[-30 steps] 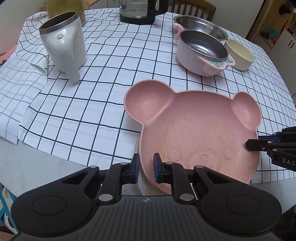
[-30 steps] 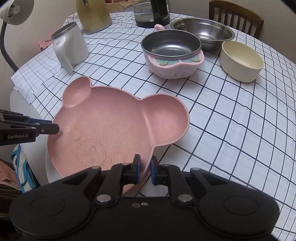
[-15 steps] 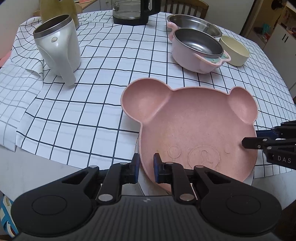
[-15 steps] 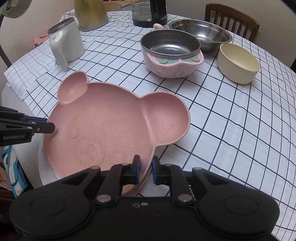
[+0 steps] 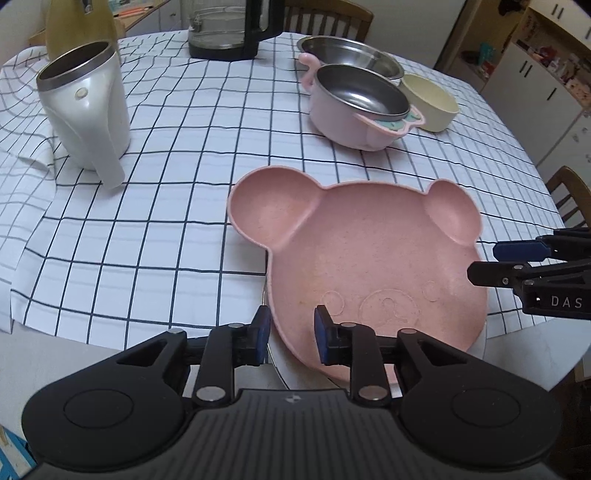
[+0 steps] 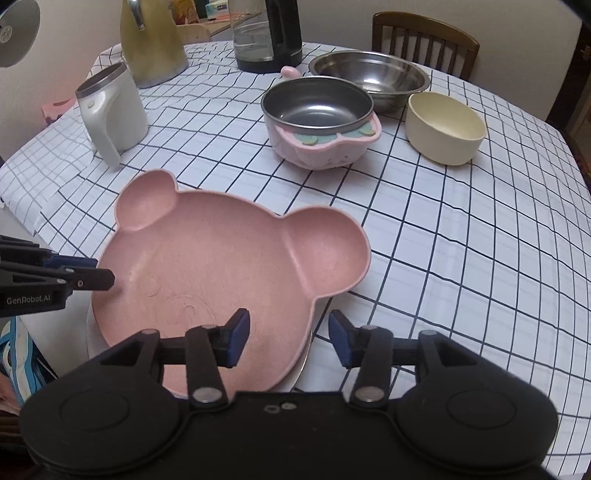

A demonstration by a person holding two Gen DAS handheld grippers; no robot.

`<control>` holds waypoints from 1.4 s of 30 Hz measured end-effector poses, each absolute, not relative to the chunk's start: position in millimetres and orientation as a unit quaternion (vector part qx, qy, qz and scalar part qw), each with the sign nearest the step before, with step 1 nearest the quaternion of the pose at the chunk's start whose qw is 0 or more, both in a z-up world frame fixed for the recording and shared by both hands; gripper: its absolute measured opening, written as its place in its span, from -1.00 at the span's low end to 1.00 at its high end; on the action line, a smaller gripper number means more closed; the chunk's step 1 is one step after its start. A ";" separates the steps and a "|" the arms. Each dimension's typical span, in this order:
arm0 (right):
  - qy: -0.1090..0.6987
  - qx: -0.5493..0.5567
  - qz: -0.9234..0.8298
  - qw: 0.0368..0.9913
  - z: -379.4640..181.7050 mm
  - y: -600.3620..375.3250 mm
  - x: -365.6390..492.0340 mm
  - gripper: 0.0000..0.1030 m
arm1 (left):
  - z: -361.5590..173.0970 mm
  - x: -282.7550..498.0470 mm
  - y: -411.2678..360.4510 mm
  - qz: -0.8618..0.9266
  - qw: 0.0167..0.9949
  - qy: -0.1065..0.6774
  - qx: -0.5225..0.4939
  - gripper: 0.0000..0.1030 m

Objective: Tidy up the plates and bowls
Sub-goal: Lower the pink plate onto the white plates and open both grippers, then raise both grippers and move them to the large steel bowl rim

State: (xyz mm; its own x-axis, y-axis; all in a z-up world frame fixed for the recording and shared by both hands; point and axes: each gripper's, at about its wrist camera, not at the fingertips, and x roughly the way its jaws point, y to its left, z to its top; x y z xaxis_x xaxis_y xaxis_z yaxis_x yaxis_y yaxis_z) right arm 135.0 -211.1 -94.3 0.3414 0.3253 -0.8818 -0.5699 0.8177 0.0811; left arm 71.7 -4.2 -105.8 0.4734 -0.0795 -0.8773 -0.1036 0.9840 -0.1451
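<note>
A pink bear-shaped plate (image 5: 373, 258) (image 6: 221, 266) lies at the table's front edge on top of a white plate (image 5: 282, 369), of which only the rim shows. My left gripper (image 5: 291, 325) straddles the pink plate's near rim; its jaws are opening and a gap shows beside the rim. From the other side, my right gripper (image 6: 288, 328) also straddles that rim, its jaws opening wider and clear of it. Each gripper shows in the other's view: the right gripper (image 5: 484, 262) and the left gripper (image 6: 103, 275) both sit at the plate's edge.
Behind the plate stand a pink bowl with a steel liner (image 6: 319, 122), a steel bowl (image 6: 369, 77) and a cream bowl (image 6: 445, 127). A white jug (image 5: 86, 107) stands far left, a black kettle (image 5: 229, 29) and a yellow pitcher (image 6: 151, 40) at the back. A checked cloth (image 6: 461, 258) covers the table.
Both grippers were shut on the pink plate's rim and have now spread their jaws, the right one much wider. The plate stays in place.
</note>
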 end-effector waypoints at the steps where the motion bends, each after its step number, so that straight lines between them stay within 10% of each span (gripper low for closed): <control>1: 0.501 -0.118 0.274 0.812 -91.6 -210.9 133.2 -0.04 | -103.9 70.7 -4.8 0.002 0.856 0.510 -0.084 -0.52; 7: 0.488 -0.096 0.263 0.827 -76.2 -208.9 119.4 0.16 | -90.7 66.0 -6.2 -0.033 0.866 0.494 -0.073 -0.39; 11: 0.476 -0.086 0.258 0.836 -64.4 -206.1 109.0 0.27 | -78.9 61.2 -6.9 -0.049 0.878 0.470 -0.069 0.26; 25: 0.426 -0.068 0.241 0.869 -14.8 -211.4 118.8 0.84 | -28.4 93.7 -20.4 -0.063 0.908 0.413 -0.036 0.46; 39: 0.396 -0.081 0.262 0.876 15.9 -239.1 203.7 0.99 | 0.4 176.0 -47.6 -0.020 0.925 0.374 -0.061 0.56; 42: 0.393 -0.087 0.271 0.874 19.0 -247.4 231.3 0.99 | 2.4 202.3 -52.2 -0.010 0.924 0.374 -0.073 0.86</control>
State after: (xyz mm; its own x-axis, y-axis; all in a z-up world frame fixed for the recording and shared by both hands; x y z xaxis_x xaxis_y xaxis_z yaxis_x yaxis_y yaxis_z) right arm 231.3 -247.4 19.0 0.5444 0.4052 -0.7345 -0.5420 0.8382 0.0607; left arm 202.3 -52.2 2.4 0.7198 -0.0726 -0.6904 -0.0370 0.9891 -0.1425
